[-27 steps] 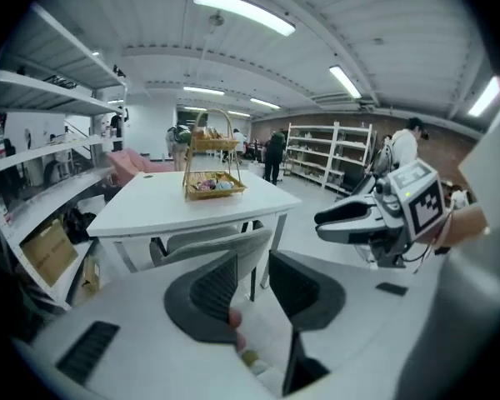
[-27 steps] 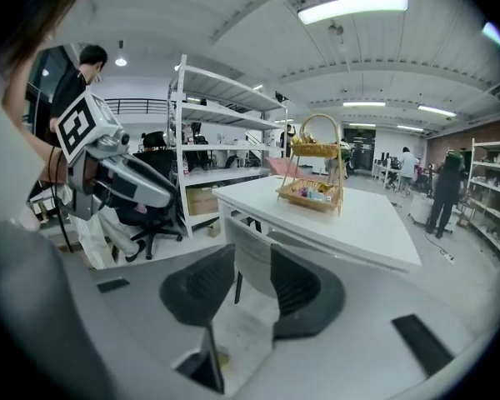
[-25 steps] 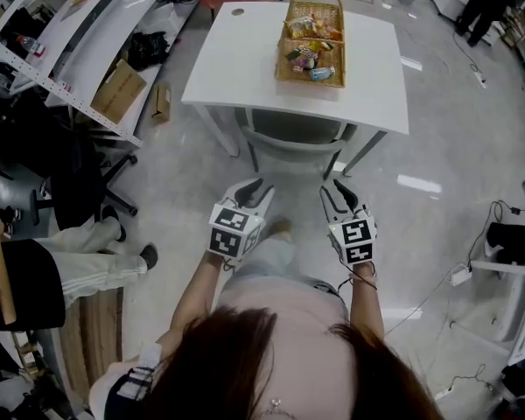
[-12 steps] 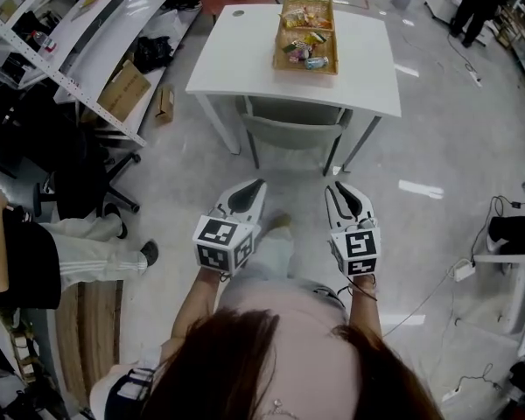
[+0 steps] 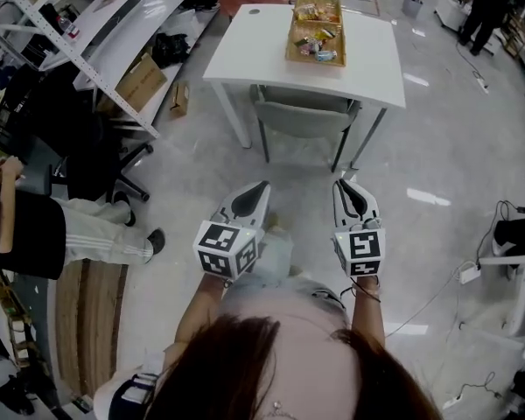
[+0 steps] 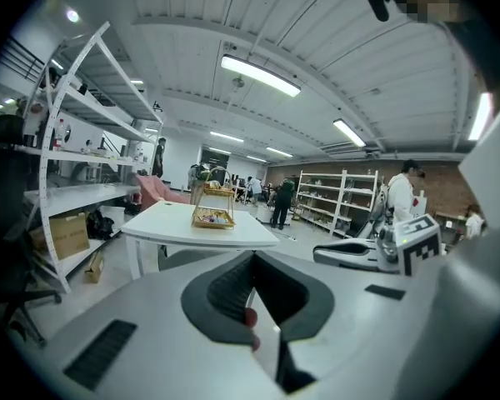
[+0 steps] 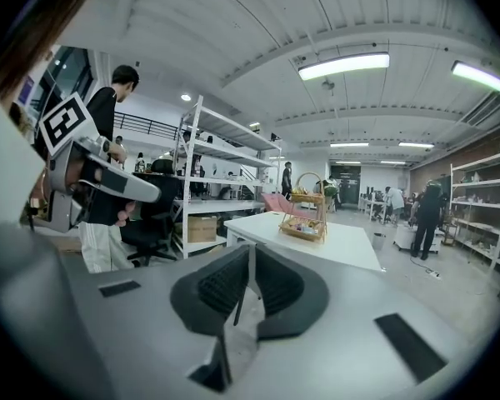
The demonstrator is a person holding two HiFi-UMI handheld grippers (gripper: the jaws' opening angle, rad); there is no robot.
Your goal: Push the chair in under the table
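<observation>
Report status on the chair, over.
Left gripper shut, empty; right gripper just closing shut, nothing between jaws. Chair tucked under table, both grippers clear of it. Nothing in the way.

White table [image 5: 254,55], grey-green chair [image 5: 304,121], tan wicker basket [image 5: 315,61], pale grey floor [image 5: 437,147], brown cardboard box [image 5: 140,81]

The chair [image 5: 304,121] seat, ahead of the left gripper [image 5: 259,187] and right gripper [image 5: 345,185], is concealed beneath the table [image 5: 254,55]. The basket [image 5: 315,26] contents beyond are too small to be identified.

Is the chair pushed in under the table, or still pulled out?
Pushed in: the chair has its seat beneath the white table, with only its backrest showing at the near edge.
</observation>
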